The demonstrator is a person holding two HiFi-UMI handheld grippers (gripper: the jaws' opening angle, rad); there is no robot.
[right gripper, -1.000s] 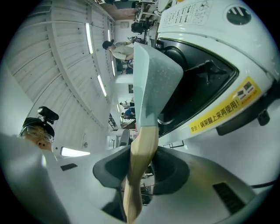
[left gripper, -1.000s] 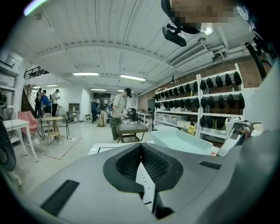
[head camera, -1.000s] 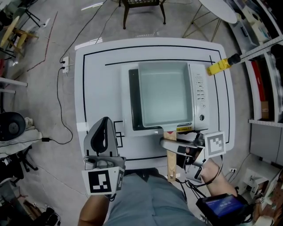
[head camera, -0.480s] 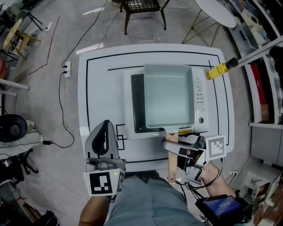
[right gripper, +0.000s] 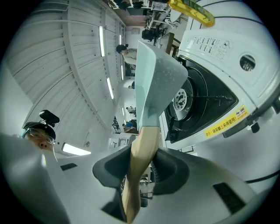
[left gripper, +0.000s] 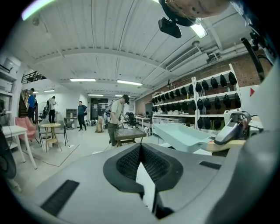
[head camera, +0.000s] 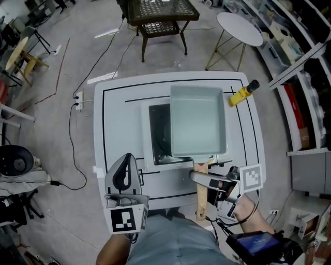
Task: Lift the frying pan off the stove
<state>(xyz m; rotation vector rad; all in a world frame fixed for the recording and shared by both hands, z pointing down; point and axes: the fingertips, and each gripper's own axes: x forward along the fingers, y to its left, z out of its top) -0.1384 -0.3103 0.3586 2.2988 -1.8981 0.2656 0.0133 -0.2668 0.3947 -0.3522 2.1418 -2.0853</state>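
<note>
A square pale-green frying pan point(head camera: 198, 121) hangs tilted above the white stove point(head camera: 153, 157), leaving the black burner point(head camera: 159, 135) uncovered at its left. My right gripper point(head camera: 199, 179) is shut on the pan's wooden handle point(head camera: 201, 194). In the right gripper view the handle point(right gripper: 141, 153) runs between the dark pads, with the pan point(right gripper: 153, 83) raised over the burner point(right gripper: 197, 96). My left gripper point(head camera: 124, 164) rests shut and empty over the table's front left. The left gripper view shows its pads point(left gripper: 141, 168) closed together, with the pan point(left gripper: 179, 135) at the right.
The stove sits on a white table point(head camera: 101, 129) marked with black lines. A yellow-handled tool point(head camera: 239, 94) lies at the table's back right. Beyond stand a black chair point(head camera: 158, 10) and a round white table point(head camera: 239, 21). A power strip point(head camera: 78, 101) with cables lies on the floor at left.
The pan has risen and shifted right off the stove, so the black burner now shows at its left. The right gripper keeps its hold on the handle. The left gripper stays put.
</note>
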